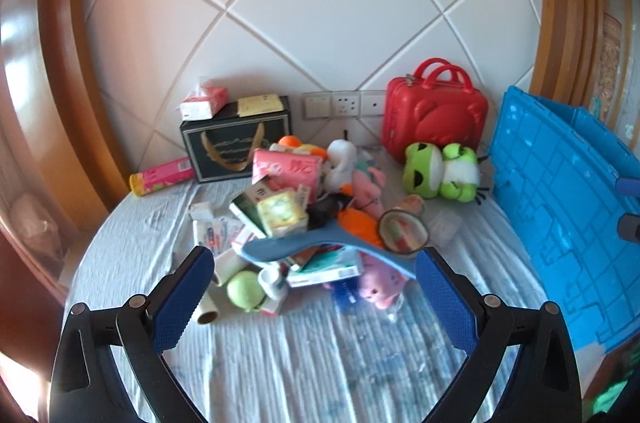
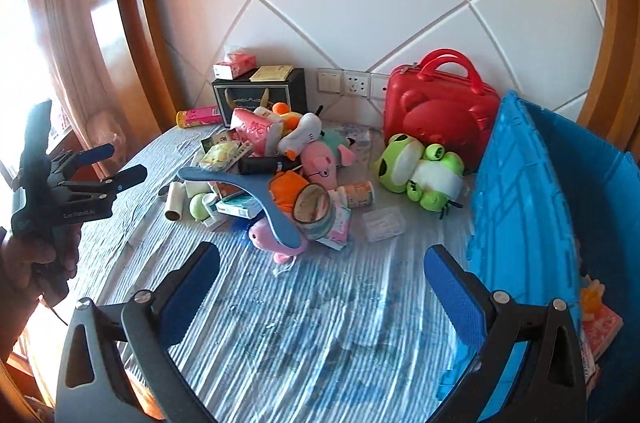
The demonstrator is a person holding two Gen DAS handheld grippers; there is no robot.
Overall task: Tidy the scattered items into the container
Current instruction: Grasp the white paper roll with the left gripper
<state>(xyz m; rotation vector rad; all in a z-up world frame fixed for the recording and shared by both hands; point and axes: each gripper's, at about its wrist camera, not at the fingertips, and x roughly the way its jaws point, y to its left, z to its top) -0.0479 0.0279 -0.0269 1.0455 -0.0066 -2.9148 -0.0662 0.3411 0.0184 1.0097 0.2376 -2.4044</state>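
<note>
A pile of scattered items lies on the cloth-covered table: a blue boomerang-shaped piece [image 1: 320, 247] [image 2: 248, 191], pink plush pigs [image 2: 322, 163], small boxes [image 1: 280, 215], a green ball [image 1: 242, 289] and a patterned tape roll [image 2: 314, 207]. A green frog plush [image 1: 442, 171] [image 2: 420, 169] lies apart to the right. The blue plastic crate [image 1: 560, 207] [image 2: 516, 223] stands at the right. My left gripper [image 1: 314, 297] is open and empty just short of the pile; it also shows in the right wrist view [image 2: 110, 163]. My right gripper [image 2: 322, 289] is open and empty beside the crate.
A red toy suitcase [image 1: 434, 115] [image 2: 438, 115] and a black gift box [image 1: 236, 143] with tissue packs on top stand against the tiled wall. A pink tube [image 1: 162, 177] lies at the back left. Wooden frames flank both sides. Some items lie inside the crate [image 2: 600, 327].
</note>
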